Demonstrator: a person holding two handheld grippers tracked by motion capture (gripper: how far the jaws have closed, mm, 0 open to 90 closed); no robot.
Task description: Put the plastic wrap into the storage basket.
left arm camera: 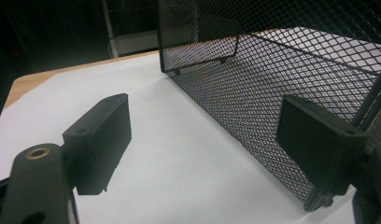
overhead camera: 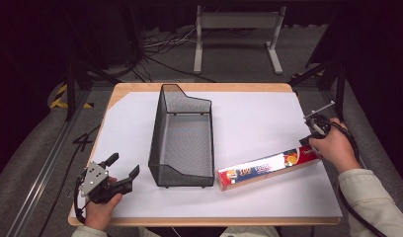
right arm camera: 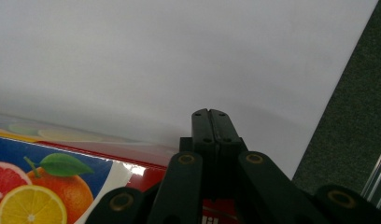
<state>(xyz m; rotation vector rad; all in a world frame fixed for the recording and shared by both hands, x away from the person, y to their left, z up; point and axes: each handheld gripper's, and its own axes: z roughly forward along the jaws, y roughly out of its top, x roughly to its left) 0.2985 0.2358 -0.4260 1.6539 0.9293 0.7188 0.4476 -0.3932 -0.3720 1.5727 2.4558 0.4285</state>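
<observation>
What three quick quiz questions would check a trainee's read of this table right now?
1. True or false: the right gripper has its jaws shut.
2. Which lies nearest the left gripper? A. black mesh basket B. long printed box C. white stand
3. Fill in: the box lies ___ the basket.

Key: 1 true. 2 A. 3 outside, on the white sheet.
</observation>
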